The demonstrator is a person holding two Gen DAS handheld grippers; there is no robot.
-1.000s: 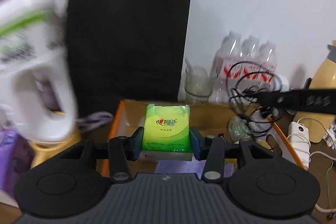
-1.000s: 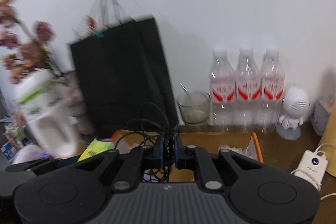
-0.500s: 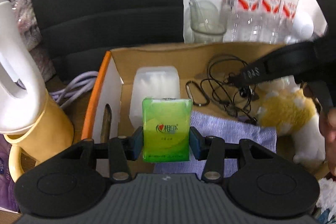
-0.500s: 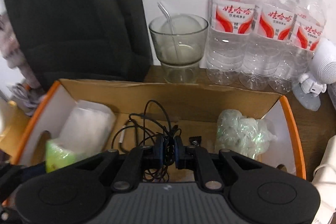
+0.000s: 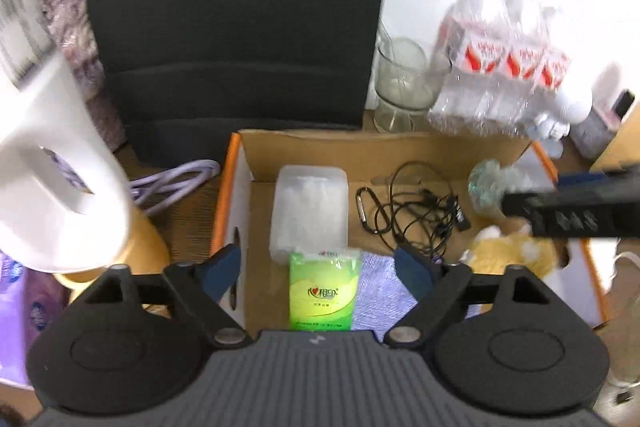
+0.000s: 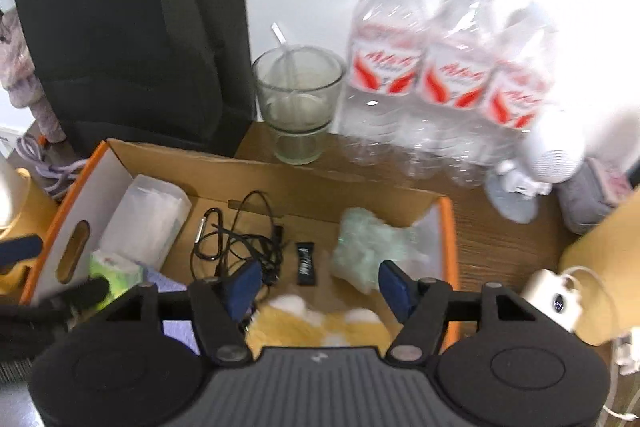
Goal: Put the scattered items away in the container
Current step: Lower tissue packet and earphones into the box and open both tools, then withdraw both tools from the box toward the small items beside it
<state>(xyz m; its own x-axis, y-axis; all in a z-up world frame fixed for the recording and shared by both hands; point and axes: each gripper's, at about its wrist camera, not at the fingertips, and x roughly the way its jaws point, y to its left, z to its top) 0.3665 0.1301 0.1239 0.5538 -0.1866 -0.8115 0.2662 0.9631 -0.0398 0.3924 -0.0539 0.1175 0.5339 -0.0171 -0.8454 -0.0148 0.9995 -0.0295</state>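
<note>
Both loads lie in the cardboard box (image 5: 400, 151) on the counter (image 6: 500, 227), and both pairs of jaws stand released; the left gripper (image 5: 318, 267) has just been opening, and the green tissue pack (image 5: 323, 293) now lies free between its spread pads, touching neither, its long axis running straight away from the camera along the fingers; it rests on the box floor against the clear plastic tub (image 5: 308, 211), beside the purple cloth (image 5: 380, 291).

The right gripper (image 6: 316, 285) has likewise just been opening; nothing sits between its pads; the tangled black earphone cable (image 6: 248, 243) lies on the box floor just ahead and to the left of its left pad, next to a carabiner (image 6: 206, 227) and a small black tag (image 6: 305, 263); a pale green bundle (image 6: 368, 243) sits toward the right wall and a yellow plush toy (image 6: 320, 327) fills the near right corner.

As a judgement, this drop is finished for both hands; the coming move is to lift clear and look for anything left outside the box; no loose piece is plainly in view, so which hand is nearer cannot be told; the bottles (image 6: 448, 79) and the glass (image 6: 298, 103) behind the box look like fixtures rather than clutter.
</note>
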